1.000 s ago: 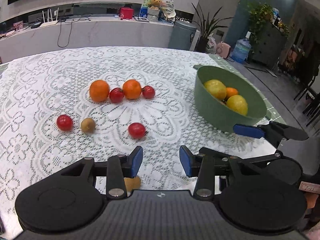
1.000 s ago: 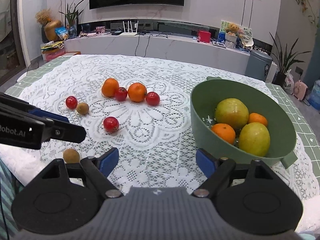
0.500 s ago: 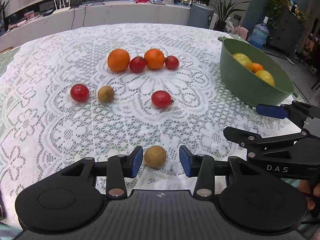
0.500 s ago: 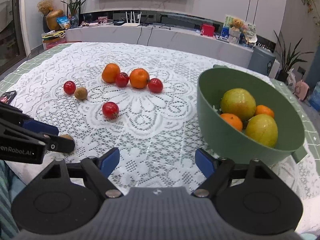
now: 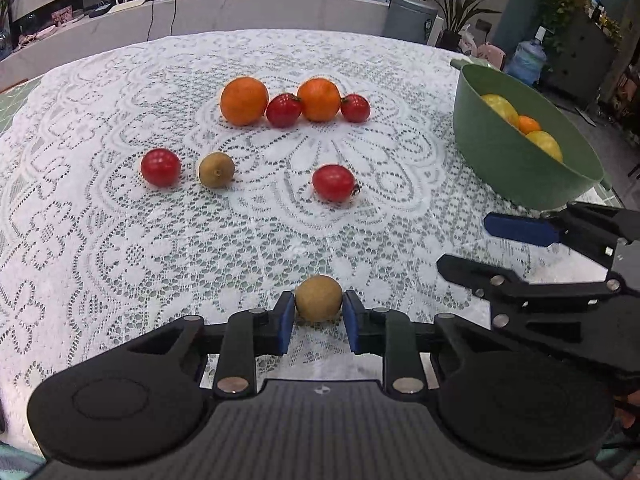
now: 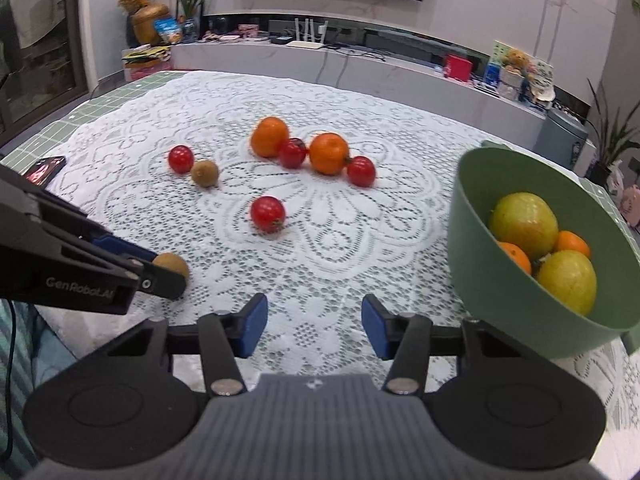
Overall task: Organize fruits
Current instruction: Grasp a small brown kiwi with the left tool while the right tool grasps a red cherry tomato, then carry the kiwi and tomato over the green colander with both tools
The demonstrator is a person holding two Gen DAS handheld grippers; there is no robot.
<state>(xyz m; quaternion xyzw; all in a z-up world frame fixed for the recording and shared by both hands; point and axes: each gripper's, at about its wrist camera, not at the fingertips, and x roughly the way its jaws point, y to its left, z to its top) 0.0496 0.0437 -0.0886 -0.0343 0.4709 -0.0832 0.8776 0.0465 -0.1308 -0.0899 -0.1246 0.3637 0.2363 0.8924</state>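
Note:
A small brown kiwi (image 5: 319, 298) lies on the lace tablecloth near the front edge. My left gripper (image 5: 319, 314) is closing around it, and both blue pads touch its sides. The right wrist view shows the same kiwi (image 6: 175, 264) half hidden behind the left gripper (image 6: 168, 276). My right gripper (image 6: 314, 320) is closing with nothing between its fingers, beside the green bowl (image 6: 500, 280). The bowl (image 5: 520, 168) holds yellow-green fruits and oranges. Two oranges (image 5: 244, 100) (image 5: 319, 100), several tomatoes (image 5: 334, 183) and a second kiwi (image 5: 216, 169) lie on the cloth.
A phone (image 6: 44, 168) lies at the table's left edge. The table's near edge runs just under both grippers. Behind the table stands a long counter (image 6: 360, 64) with a router, boxes and plants.
The left gripper came down over the near kiwi and its jaws closed onto it. The right gripper's jaws narrowed with nothing in them, and its view tipped slightly.

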